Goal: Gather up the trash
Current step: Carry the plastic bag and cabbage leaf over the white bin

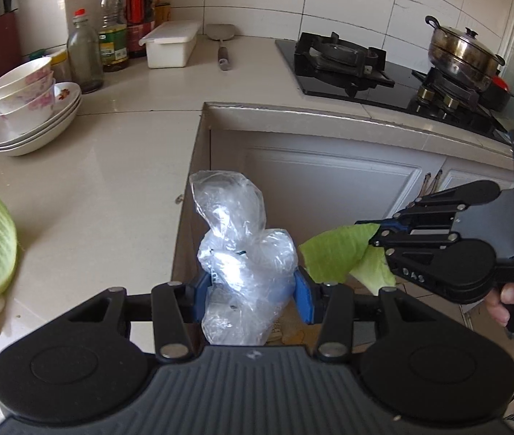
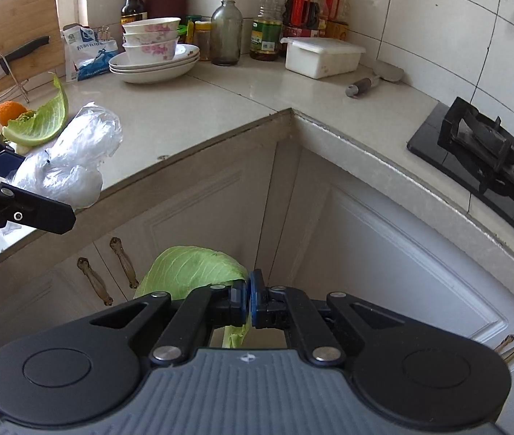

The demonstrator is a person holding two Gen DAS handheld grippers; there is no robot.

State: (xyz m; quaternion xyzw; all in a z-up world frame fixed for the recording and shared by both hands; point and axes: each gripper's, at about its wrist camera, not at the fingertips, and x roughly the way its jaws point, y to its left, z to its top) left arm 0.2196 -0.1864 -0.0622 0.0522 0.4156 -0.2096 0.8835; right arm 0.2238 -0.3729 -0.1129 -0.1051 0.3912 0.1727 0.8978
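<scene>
Plastic bag (image 1: 246, 253) in left hand-held gripper (image 1: 251, 295)

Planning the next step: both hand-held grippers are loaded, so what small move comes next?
Probably carry both loads down toward a bin, not visible here: the left hand-held gripper clamps the crumpled plastic bag, the right hand-held gripper pinches a cabbage leaf, both already past the counter edge.

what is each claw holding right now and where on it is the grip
The left claw squeezes a crumpled clear plastic bag around its lower bulge. The right claw pinches a green cabbage leaf at its edge, near the pale stem end.
</scene>
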